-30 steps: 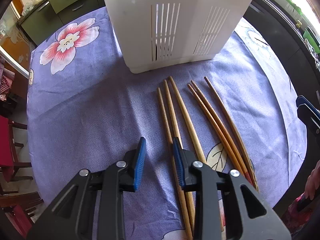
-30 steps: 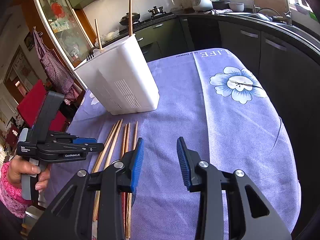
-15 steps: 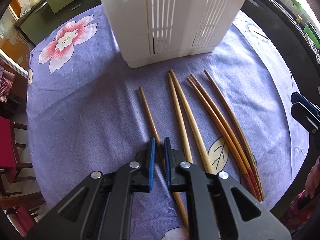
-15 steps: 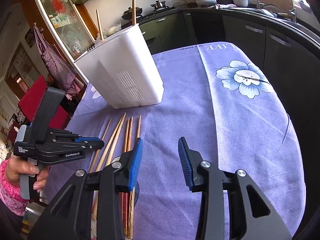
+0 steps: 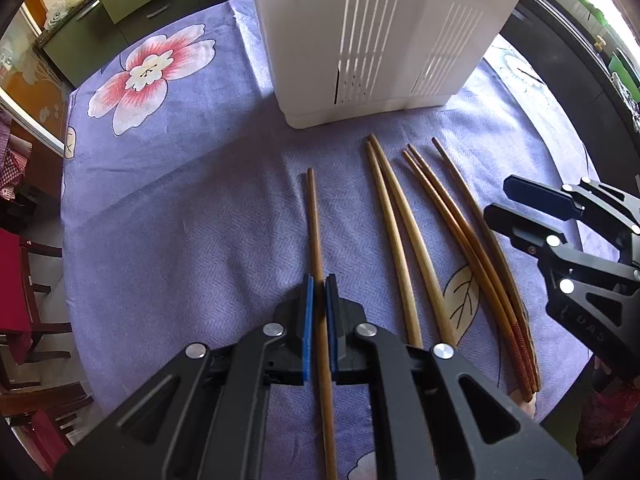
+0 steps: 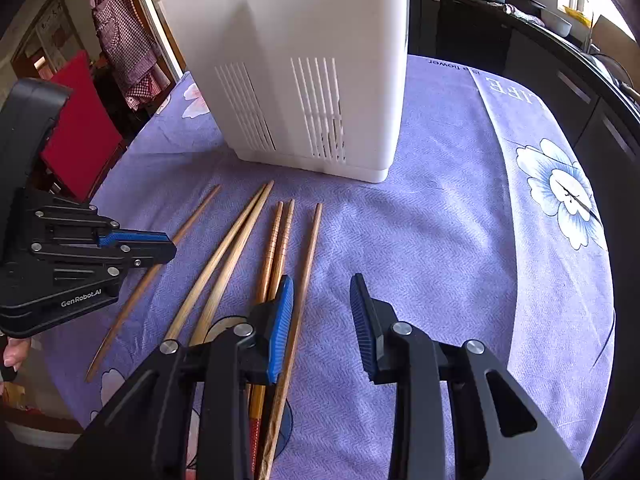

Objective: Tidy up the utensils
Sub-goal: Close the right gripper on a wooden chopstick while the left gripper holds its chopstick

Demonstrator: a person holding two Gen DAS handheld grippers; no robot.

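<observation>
A tall white slotted utensil holder (image 5: 360, 40) (image 6: 300, 80) stands at the back of the table. Several wooden chopsticks lie in front of it. My left gripper (image 5: 319, 280) (image 6: 160, 246) is shut on the leftmost chopstick (image 5: 314, 220) (image 6: 192, 216), which lies apart from the others. Two pale chopsticks (image 5: 400, 232) and three darker ones (image 5: 464, 240) lie to its right. My right gripper (image 6: 322, 292) (image 5: 520, 208) hovers low over the darker group, its jaws closing. The rightmost chopstick (image 6: 310, 240) runs between them beside the left pad (image 6: 282, 320), untouched by the right one.
A purple flowered tablecloth (image 5: 160, 200) (image 6: 460, 240) covers the round table, whose edge curves close on the right and front. Red chairs (image 5: 12, 280) stand to the left. Dark kitchen cabinets (image 6: 520, 48) line the far side. A person's hand (image 6: 12, 352) holds the left gripper.
The left gripper's jaws closed on the leftmost chopstick, which now lies apart from the pale pair. My right gripper came nearer and lower, over the darker chopsticks.
</observation>
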